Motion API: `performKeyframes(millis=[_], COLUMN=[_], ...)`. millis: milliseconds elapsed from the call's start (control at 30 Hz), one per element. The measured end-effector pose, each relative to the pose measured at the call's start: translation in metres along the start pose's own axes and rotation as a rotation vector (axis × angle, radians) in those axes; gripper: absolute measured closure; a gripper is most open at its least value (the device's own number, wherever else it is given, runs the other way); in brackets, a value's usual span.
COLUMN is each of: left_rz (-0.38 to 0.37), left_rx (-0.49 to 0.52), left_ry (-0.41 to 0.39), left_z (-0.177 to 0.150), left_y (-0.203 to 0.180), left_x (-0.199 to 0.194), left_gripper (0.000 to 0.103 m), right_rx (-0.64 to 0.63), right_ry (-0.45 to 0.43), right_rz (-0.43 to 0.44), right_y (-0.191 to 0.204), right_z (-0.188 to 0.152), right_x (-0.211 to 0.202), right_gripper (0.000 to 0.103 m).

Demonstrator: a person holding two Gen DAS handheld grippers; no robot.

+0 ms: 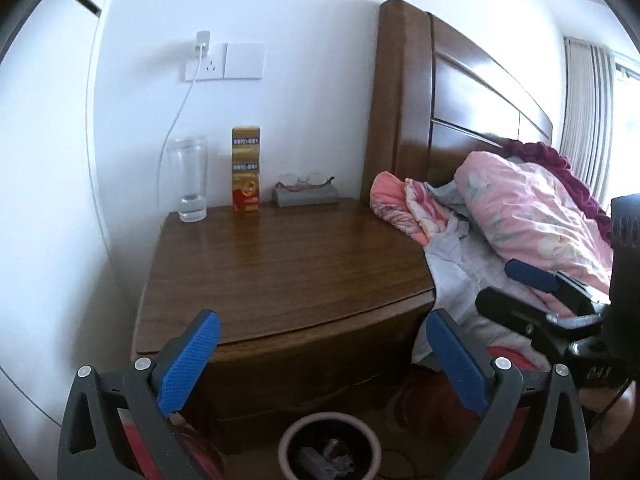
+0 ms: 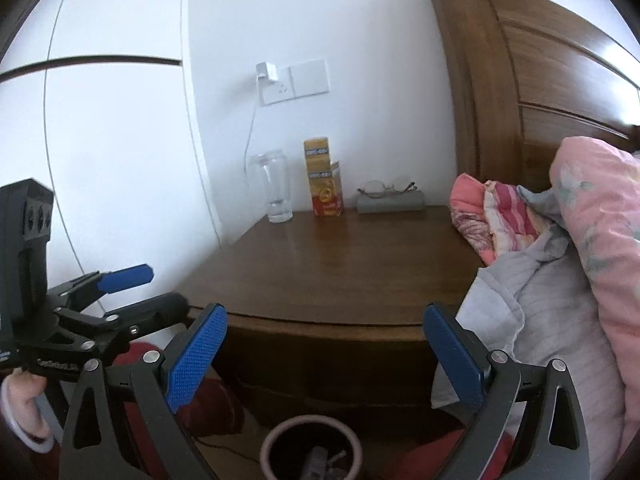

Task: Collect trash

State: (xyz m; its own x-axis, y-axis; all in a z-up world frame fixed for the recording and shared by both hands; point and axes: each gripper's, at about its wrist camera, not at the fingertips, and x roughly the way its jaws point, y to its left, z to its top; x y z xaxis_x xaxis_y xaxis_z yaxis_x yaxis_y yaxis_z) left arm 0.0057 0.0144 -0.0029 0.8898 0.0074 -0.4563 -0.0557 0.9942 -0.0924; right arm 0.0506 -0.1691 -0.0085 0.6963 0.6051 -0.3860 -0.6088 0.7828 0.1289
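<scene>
A small round bin (image 1: 286, 442) with a pale pink rim stands on the floor in front of the wooden nightstand (image 1: 280, 272); crumpled white trash (image 1: 324, 460) lies inside it. The right wrist view shows the same bin (image 2: 267, 446) low in the middle. My left gripper (image 1: 322, 320) hangs above the bin, open, with nothing between its blue pads. My right gripper (image 2: 326, 312) is open and empty too. Each one shows at the edge of the other's view: the right gripper (image 1: 516, 288) over the bedding, the left gripper (image 2: 156, 288) by the wall.
On the nightstand's back edge stand a drinking glass (image 1: 187, 180), stacked yellow-red boxes (image 1: 246, 170) and spectacles on a grey case (image 1: 306, 196). A charger cable (image 1: 176, 120) hangs from the wall socket. Pink bedding (image 1: 520, 208) and the wooden headboard (image 1: 460, 100) lie to the right.
</scene>
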Motion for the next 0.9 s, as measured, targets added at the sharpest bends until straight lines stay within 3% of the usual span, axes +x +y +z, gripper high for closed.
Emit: performKeyframes(millis=[900], left_rz=[-0.014], left_rx=[0.000], left_ry=[0.030], left_z=[-0.010], left_y=[-0.001], left_x=[-0.002], left_gripper=[0.000], right_rx=[0.024], right_ry=[0.028], right_rz=[-0.035], right_y=[0.001], right_z=[-0.006], right_x=[-0.003], right_gripper=[0.000])
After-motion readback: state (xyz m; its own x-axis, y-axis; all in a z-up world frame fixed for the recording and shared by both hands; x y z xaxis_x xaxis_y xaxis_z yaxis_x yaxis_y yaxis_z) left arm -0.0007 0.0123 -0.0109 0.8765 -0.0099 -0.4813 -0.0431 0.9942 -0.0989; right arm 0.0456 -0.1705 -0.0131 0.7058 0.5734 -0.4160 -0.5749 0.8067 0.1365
